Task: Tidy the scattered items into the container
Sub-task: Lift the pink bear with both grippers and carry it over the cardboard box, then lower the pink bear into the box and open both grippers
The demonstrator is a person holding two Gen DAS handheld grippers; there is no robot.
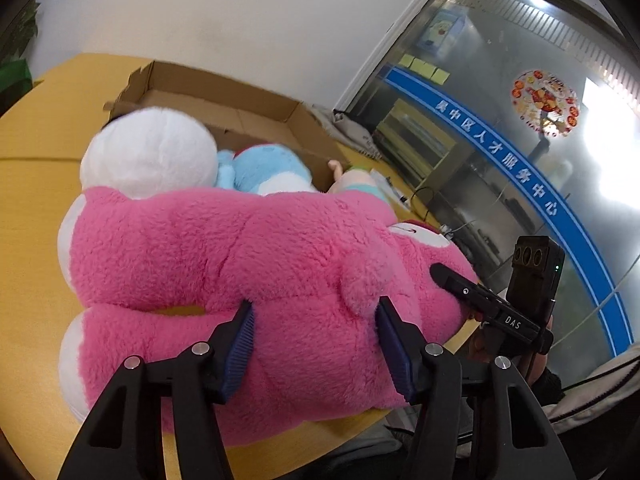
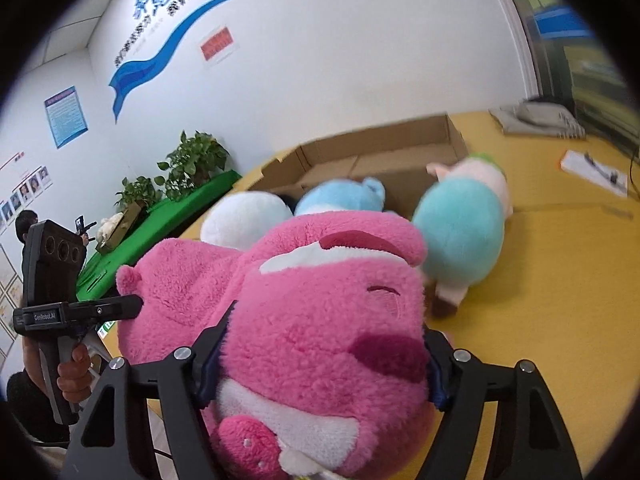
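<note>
A big pink plush bear (image 1: 224, 256) lies across the yellow table. My left gripper (image 1: 314, 334) is shut on its lower body, both blue pads pressed into the fur. My right gripper (image 2: 320, 364) is shut on the bear's head (image 2: 320, 320); it also shows from the side in the left wrist view (image 1: 480, 300). Behind the bear stands an open cardboard box (image 1: 224, 100), also in the right wrist view (image 2: 380, 152). A blue plush (image 1: 272, 164) and a white plush (image 1: 152, 148) sit at the box's near side. A teal and pink plush (image 2: 460, 224) lies on the table right of the bear.
The yellow table (image 2: 560, 280) extends to the right, with a clipboard (image 2: 592, 172) and a grey folded cloth (image 2: 536, 116) at its far edge. A glass partition (image 1: 520, 120) stands beyond the table. Potted plants (image 2: 188, 168) and a person (image 2: 24, 224) are at the far left.
</note>
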